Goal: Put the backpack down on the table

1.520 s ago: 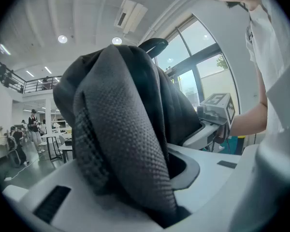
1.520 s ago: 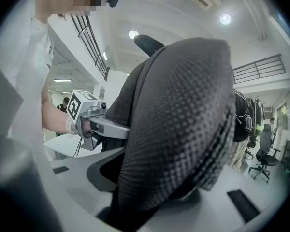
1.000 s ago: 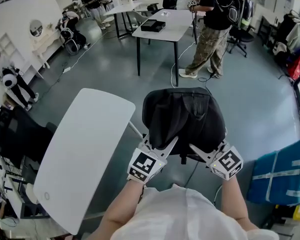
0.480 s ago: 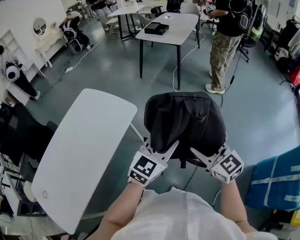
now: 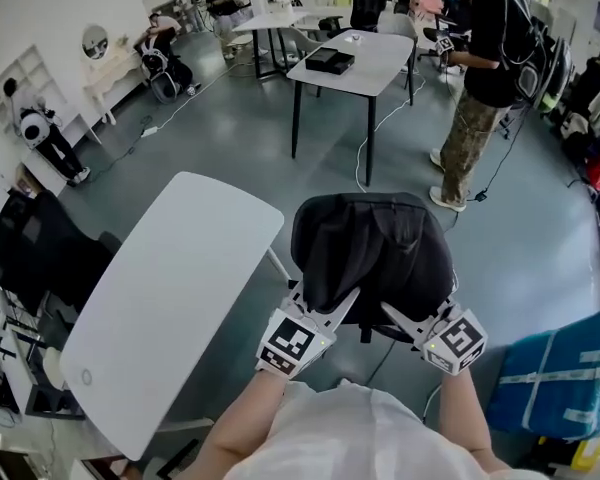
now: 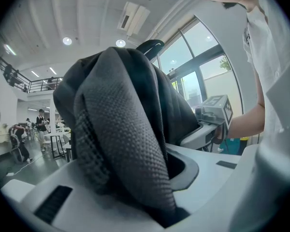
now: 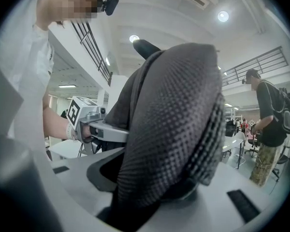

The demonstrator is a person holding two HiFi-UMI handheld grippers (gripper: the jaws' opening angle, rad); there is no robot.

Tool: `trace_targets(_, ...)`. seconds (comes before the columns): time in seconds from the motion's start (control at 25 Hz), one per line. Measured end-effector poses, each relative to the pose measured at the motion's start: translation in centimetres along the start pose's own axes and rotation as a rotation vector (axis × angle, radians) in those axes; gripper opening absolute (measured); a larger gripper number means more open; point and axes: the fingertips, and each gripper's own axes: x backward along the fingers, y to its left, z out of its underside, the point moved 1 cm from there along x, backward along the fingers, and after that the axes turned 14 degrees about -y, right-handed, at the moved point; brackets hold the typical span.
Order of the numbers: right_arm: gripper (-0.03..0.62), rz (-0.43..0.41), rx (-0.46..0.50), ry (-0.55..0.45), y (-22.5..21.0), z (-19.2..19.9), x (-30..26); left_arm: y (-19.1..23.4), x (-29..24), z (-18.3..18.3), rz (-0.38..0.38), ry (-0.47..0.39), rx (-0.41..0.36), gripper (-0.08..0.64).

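Note:
A black backpack hangs in the air in front of me, right of the white table. My left gripper is shut on its left padded mesh shoulder strap. My right gripper is shut on the right padded strap. Both straps fill the jaws in the gripper views, and each gripper shows in the other's view. The pack's underside is hidden from the head view.
A dark chair stands at the white table's far left side. A second table with a black box stands further off. A person stands at the right, and a blue bundle lies on the floor.
The backpack and both grippers keep their places in front of me. The view has shifted a little, and the standing person has stepped to the right.

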Motion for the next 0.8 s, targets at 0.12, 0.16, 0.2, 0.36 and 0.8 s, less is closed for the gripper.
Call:
trace_targets(0.12, 0.193, -0.033, -0.001, -0.005, 0.3, -0.2, -0.7, 0.5, 0.7, -0.1, -0.031, -0.001, 0.003, 0.098)
trace_targets(0.16, 0.192, -0.042, -0.001, -0.005, 0.5, -0.2, -1.0, 0.7, 0.9, -0.1, -0.039, -0.001, 0.003, 0.098)
trace_targets(0.2, 0.192, -0.049, -0.002, -0.005, 0.6, -0.3, -1.3, 0.9, 1.2, -0.1, -0.046, -0.002, 0.003, 0.097)
trace_targets(0.36, 0.192, -0.077, -0.006, -0.009, 1.3, -0.2, -3.3, 2.4, 2.6, 0.0, -0.076, -0.002, 0.006, 0.097)
trace_targets(0.8, 0.192, -0.163, -0.009, -0.008, 4.0, -0.2, -11.2, 8.6, 8.0, 0.2, -0.164, -0.005, 0.015, 0.097)
